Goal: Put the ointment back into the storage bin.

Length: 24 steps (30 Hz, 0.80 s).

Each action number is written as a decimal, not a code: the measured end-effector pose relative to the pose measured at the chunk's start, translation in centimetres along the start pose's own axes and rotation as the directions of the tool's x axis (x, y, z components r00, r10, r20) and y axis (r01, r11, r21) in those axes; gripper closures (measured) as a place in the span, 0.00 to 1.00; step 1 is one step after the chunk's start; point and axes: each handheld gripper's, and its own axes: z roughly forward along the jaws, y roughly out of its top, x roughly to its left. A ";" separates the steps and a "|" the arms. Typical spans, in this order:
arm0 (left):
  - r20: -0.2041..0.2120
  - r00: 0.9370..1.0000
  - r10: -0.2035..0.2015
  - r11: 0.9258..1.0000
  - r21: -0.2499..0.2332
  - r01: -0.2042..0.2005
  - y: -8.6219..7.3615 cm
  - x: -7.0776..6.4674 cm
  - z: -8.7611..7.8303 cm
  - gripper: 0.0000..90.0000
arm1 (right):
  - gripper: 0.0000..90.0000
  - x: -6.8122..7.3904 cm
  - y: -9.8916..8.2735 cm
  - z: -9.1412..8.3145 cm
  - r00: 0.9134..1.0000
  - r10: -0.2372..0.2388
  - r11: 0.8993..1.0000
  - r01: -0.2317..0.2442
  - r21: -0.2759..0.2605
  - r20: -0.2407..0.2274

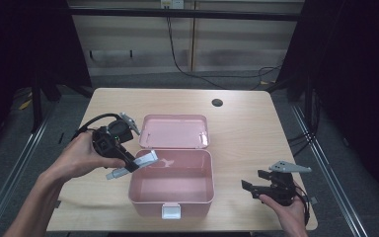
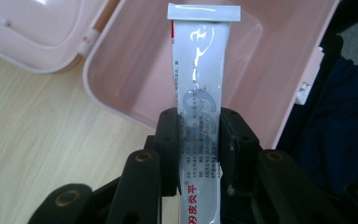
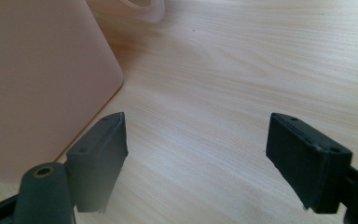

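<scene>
A: Pink plastic storage box (image 1: 171,197), count one, lid (image 1: 174,131) open, near the wooden table's (image 1: 246,128) front edge. One white squeeze tube (image 1: 137,163).

B: Tube location?

A: Clamped in the left gripper (image 1: 128,163), angled over the box's left rim. Right gripper (image 1: 254,183): jaws wide apart, holding nothing, hand low by the front right corner.

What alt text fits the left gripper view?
The left gripper is shut on a white tube with printed text, holding it over the open pink box. The box's lid lies open on the wooden table.
</scene>
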 end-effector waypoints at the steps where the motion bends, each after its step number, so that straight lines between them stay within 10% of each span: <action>1: -0.001 1.000 0.012 1.000 0.009 -0.012 0.3 -0.1 -0.1 0.79 | 0.23 0.0 0.0 0.0 1.000 0.000 1.000 0.000 0.000 0.001; 24: 0.055 0.994 0.096 0.993 0.066 -0.100 4.3 -2.2 3.8 0.79 | 0.22 0.0 0.0 0.1 1.000 -0.006 1.000 0.006 0.001 -0.003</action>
